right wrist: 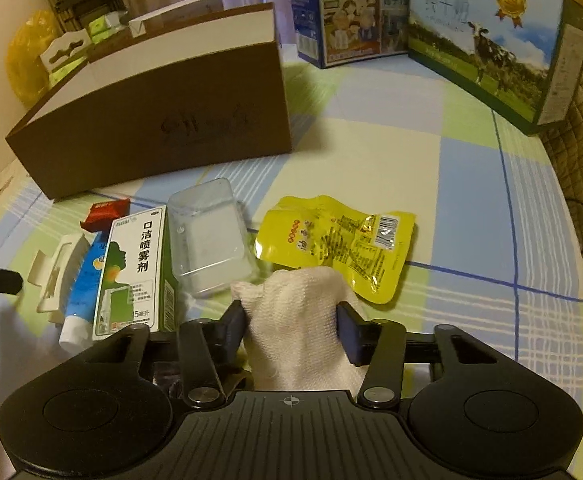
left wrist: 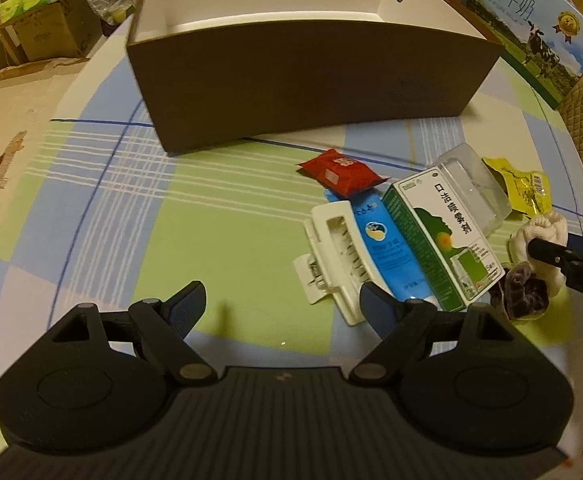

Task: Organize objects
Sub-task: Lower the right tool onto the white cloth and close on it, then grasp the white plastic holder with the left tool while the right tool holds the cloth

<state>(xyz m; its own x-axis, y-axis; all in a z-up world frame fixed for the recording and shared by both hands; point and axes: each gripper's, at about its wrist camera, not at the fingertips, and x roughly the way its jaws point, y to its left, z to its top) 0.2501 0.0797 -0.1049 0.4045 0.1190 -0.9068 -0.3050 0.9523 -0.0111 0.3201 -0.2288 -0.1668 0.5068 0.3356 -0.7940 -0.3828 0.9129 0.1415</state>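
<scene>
Biggest thing here is the brown box [left wrist: 311, 76], sitting at 12 o'clock from my left claw [left wrist: 281, 304], open top, nothing visible inside from that view. My right claw [right wrist: 291, 320] is clenched on a white sock [right wrist: 299, 300], down at the 5 o'clock end of the pile. The left claw hangs released over bare tablecloth [left wrist: 211, 208], holding nothing.

What worries me: the sock is soft and bunched, so it could sag or slip out on the way to the box, or its loose end could drag the yellow packet [right wrist: 335, 244] it overlaps. The green spray carton [right wrist: 135, 272] and clear plastic tray [right wrist: 207, 240] sit just beside it at 10 and 11 o'clock, easy to nudge.

Only the left view shows the box's inside and a dark purple scrunchie-looking thing [left wrist: 525, 290] by the sock; the right view alone shows the actual grip.
</scene>
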